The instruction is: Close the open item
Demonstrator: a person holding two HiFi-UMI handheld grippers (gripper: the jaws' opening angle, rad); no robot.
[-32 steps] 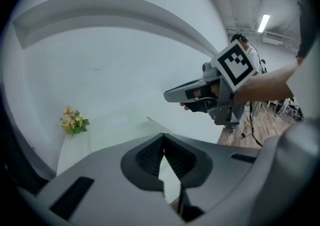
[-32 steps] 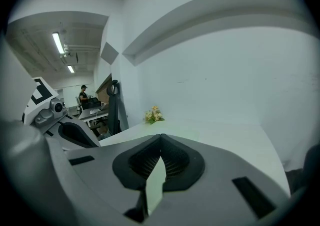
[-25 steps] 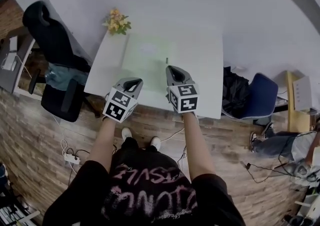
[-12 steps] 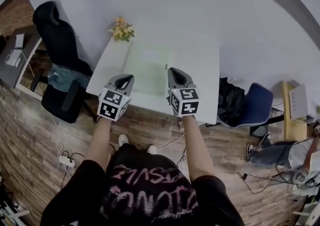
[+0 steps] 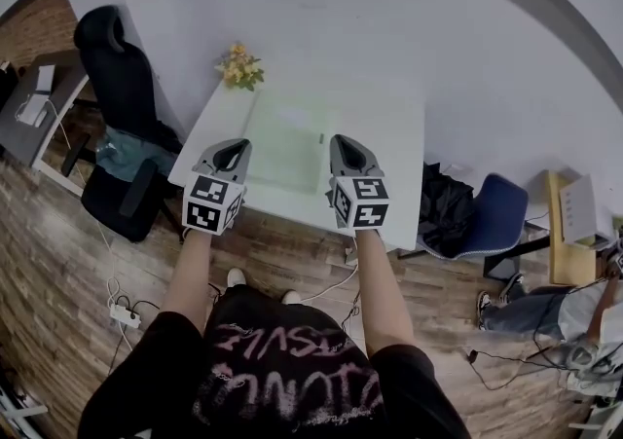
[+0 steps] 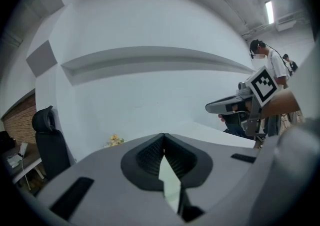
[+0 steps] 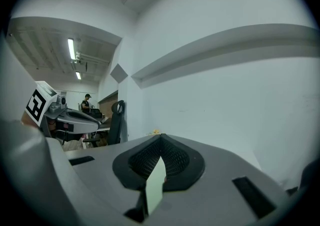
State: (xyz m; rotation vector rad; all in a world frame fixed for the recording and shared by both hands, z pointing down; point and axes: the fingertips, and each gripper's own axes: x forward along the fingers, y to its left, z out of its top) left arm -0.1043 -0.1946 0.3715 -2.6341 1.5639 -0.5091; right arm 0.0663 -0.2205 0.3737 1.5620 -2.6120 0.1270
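Pale green item (image 5: 288, 145), flat on table (image 5: 394, 160)

Shirt (image 5: 282, 369) lettering illegible; no other text readable.

The left gripper (image 5: 231, 147) and right gripper (image 5: 342, 144) are held side by side, tips over the near edge of a white table (image 5: 389, 130). A pale green mat (image 5: 287, 145) lies just ahead, between them. Flowers (image 5: 239, 67) stand beyond the left gripper, and a black office chair (image 5: 119, 82) is farther left. A black bag (image 5: 446, 208) and a blue chair (image 5: 498, 213) sit to the right of the right gripper.
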